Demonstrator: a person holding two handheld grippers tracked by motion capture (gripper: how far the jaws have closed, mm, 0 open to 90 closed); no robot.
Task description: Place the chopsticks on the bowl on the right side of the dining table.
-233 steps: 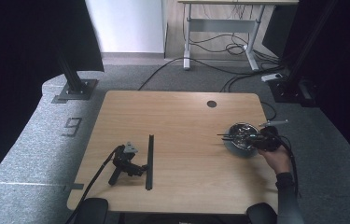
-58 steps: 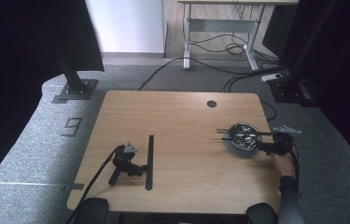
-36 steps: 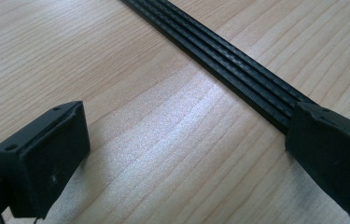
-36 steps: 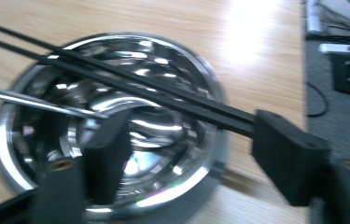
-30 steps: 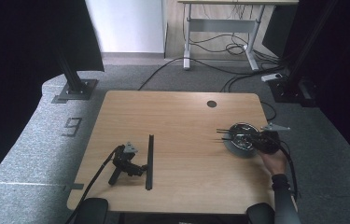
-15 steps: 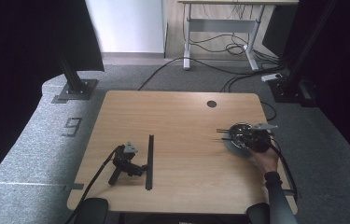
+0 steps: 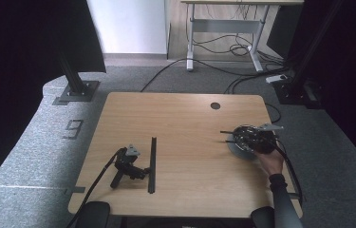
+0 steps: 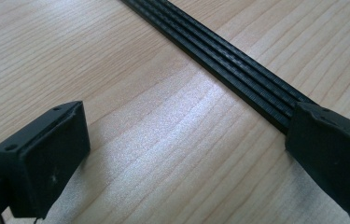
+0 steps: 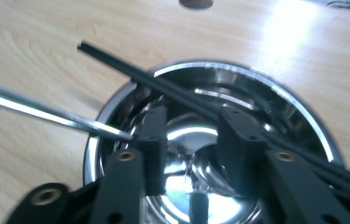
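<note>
Two thin rods already lie across the round polished steel bowl (image 7: 235, 148) (image 9: 303, 116) at the right of the table (image 7: 190, 118). One is a slim black stick (image 9: 163, 88) set aslant over the rim. The other is a shiny metal rod (image 9: 37, 109) whose end dips into the bowl from the left. Apart from the rod ends the bowl looks empty.

Nearest, at the left, the left gripper (image 7: 140, 172) (image 8: 182, 154) lies on the wood with no hand on it. Its jaws are spread wide with nothing between them. A long flat black ribbed strip (image 7: 152, 164) (image 8: 228, 56) lies just beside one of them, untouched.

Farther right, the person's hand (image 7: 270, 161) holds the right gripper (image 7: 247, 137) (image 9: 189, 140) down inside the bowl. Its jaws have just been opening and now stand partly apart, gripping nothing; the black stick crosses just past their tips.

By this showing the work at the bowl seems well along. The strip at the left is probably what remains to be moved. Beyond the bowl there is a small round hole (image 7: 215, 105) in the tabletop.
</note>
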